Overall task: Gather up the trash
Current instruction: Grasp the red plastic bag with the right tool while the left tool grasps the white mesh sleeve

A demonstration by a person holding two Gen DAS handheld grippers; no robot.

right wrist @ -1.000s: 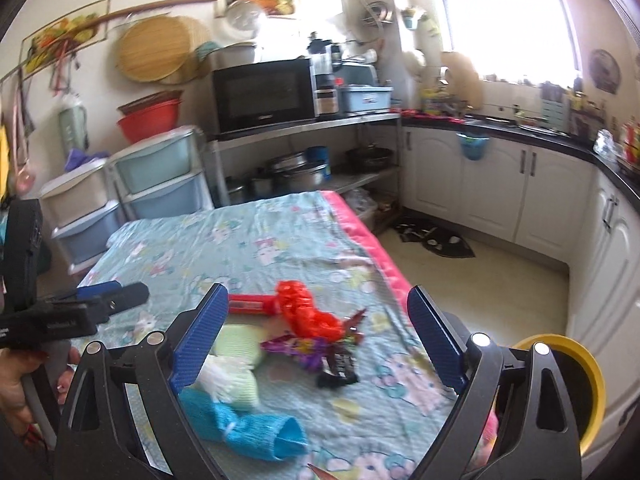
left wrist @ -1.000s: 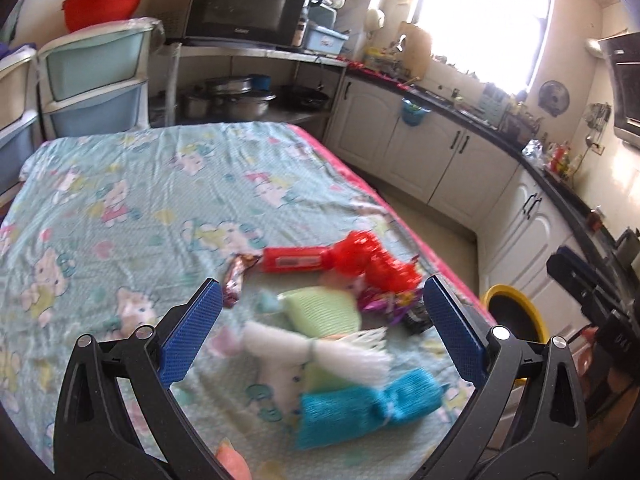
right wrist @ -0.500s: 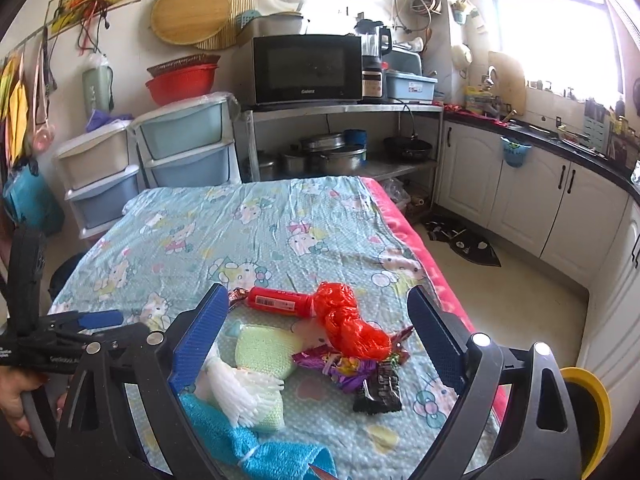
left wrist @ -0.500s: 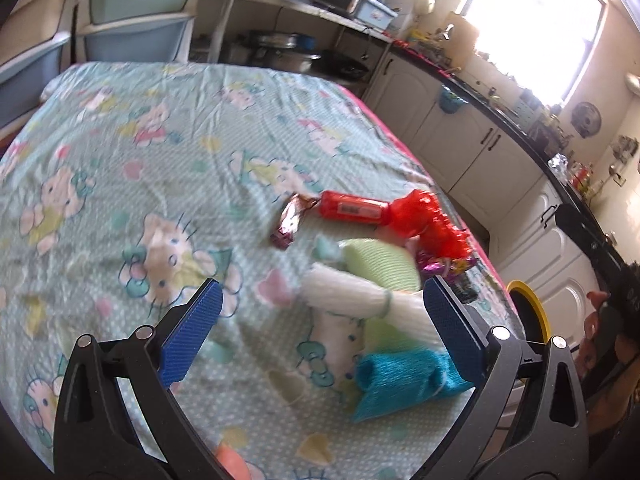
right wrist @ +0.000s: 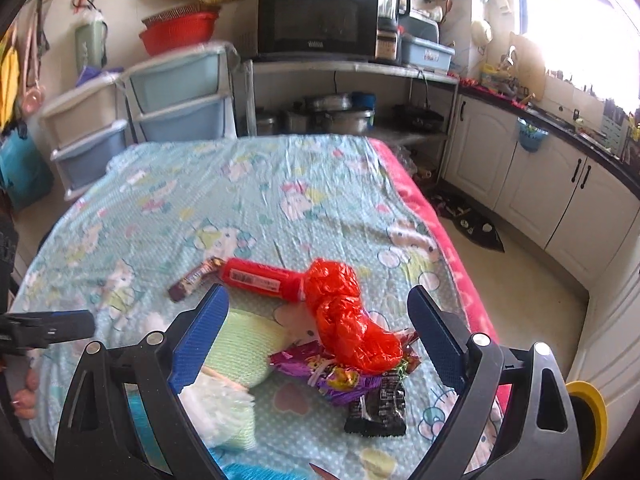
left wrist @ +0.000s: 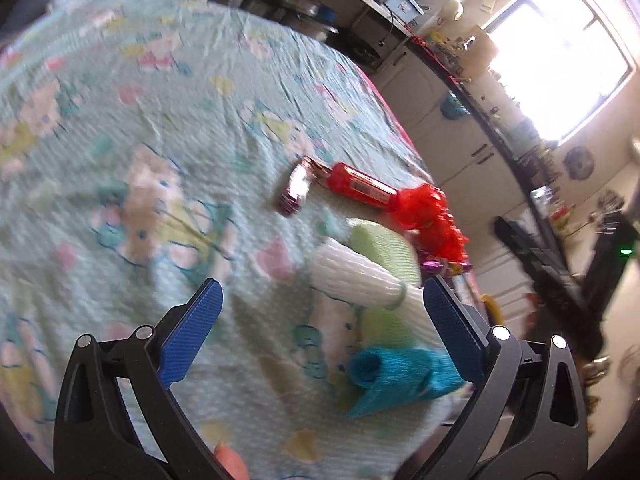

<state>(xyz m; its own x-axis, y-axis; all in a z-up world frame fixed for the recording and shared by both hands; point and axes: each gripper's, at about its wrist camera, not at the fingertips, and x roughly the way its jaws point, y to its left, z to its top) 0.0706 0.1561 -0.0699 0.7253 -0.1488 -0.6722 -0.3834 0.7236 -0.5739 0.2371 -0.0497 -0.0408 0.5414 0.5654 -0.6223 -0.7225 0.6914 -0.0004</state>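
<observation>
A sunlit kitchen: bright window (right wrist: 580, 12), white cabinets (right wrist: 532, 184), microwave (right wrist: 316, 20) on shelf.

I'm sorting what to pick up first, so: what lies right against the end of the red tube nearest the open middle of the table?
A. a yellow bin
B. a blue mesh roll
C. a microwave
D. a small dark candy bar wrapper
D: the candy bar wrapper lies at the capped end of the red tube, opposite the crumpled red bag.

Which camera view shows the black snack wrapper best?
The right wrist view. There the black snack wrapper lies whole and sharp on the bedsheet, beside the purple wrapper. In the left wrist view I cannot find it; the pile's far side is blurred.
</observation>
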